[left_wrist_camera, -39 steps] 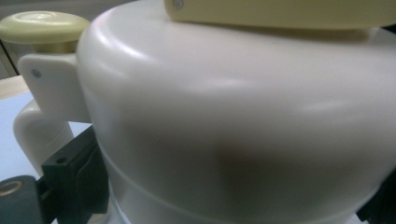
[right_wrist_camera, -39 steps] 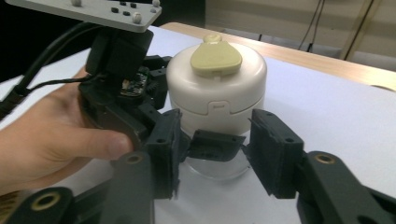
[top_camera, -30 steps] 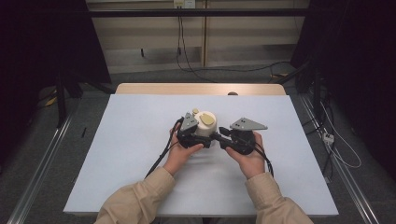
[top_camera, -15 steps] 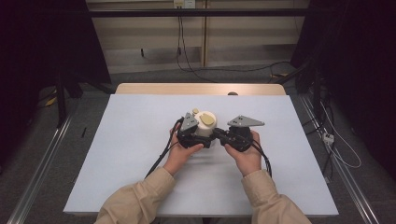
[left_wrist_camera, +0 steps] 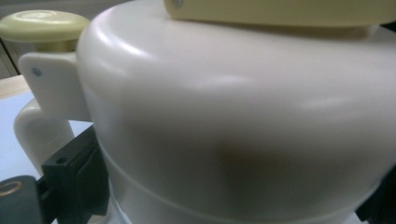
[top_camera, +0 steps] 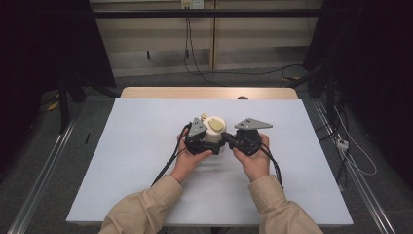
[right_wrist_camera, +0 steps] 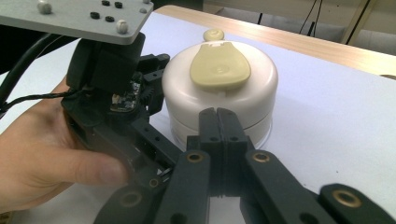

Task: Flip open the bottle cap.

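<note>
A white round pot with a beige lever lid and a small beige knob stands mid-table. My left gripper has its jaws on either side of the pot's body and is shut on it. In the left gripper view the pot is very close, with its handle at the left. My right gripper is shut with nothing in it. Its tips are right at the pot's near side, below the lid, and I cannot tell if they touch it.
The pot stands on a white table with a wooden strip along the far edge. Cables trail from both grippers toward the person. Dark curtains and floor rails flank the table.
The right gripper has edged slightly toward the pot. The left gripper and the pot have stayed in place.
</note>
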`<state>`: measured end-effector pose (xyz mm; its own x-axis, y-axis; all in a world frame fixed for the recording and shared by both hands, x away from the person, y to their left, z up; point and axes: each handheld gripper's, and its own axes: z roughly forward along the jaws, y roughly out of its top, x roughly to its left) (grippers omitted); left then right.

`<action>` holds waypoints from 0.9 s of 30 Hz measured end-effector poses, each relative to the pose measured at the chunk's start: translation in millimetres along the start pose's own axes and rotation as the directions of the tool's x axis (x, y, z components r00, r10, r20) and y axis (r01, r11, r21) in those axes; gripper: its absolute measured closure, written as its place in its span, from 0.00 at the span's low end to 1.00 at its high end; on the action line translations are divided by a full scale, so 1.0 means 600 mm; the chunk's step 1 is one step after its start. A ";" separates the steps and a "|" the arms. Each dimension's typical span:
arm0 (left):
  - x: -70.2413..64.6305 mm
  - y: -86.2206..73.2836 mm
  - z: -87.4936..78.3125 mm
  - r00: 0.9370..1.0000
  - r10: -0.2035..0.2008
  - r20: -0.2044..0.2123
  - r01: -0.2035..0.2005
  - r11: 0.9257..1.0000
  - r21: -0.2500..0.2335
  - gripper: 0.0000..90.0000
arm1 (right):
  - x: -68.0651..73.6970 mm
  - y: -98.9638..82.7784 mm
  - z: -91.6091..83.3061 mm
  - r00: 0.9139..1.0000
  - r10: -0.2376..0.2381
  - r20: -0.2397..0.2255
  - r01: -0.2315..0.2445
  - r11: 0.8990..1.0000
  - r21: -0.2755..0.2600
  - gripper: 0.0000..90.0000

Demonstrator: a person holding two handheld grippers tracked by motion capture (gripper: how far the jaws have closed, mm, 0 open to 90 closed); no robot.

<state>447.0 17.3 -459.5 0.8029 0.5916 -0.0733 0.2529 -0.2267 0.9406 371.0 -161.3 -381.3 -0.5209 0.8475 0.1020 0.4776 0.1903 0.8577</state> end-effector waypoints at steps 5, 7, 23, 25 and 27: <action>0.000 0.000 0.000 1.000 0.000 -0.001 0.000 1.000 0.000 0.05 | 0.000 0.005 0.003 1.000 -0.005 0.005 0.005 1.000 0.008 1.00; 0.000 0.000 0.000 1.000 0.000 -0.001 0.000 1.000 0.000 0.05 | 0.000 0.007 0.004 1.000 -0.004 0.010 0.004 1.000 0.005 1.00; 0.000 0.000 0.000 1.000 0.001 -0.002 -0.001 1.000 0.002 0.05 | 0.000 0.017 0.009 1.000 -0.010 0.016 0.010 1.000 0.006 1.00; 0.000 0.000 0.000 1.000 0.001 -0.002 -0.001 1.000 0.002 0.05 | 0.001 0.019 0.009 1.000 -0.012 0.015 0.012 1.000 0.006 1.00; 0.000 0.000 0.000 1.000 0.001 -0.001 -0.001 1.000 0.002 0.05 | 0.001 0.020 0.009 1.000 -0.012 0.018 0.012 1.000 0.007 1.00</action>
<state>446.9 17.4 -459.5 0.8025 0.5922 -0.0720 0.2534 -0.2291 0.9398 380.1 -155.7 -373.8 -0.5139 0.8539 0.0822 0.4764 0.2043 0.8551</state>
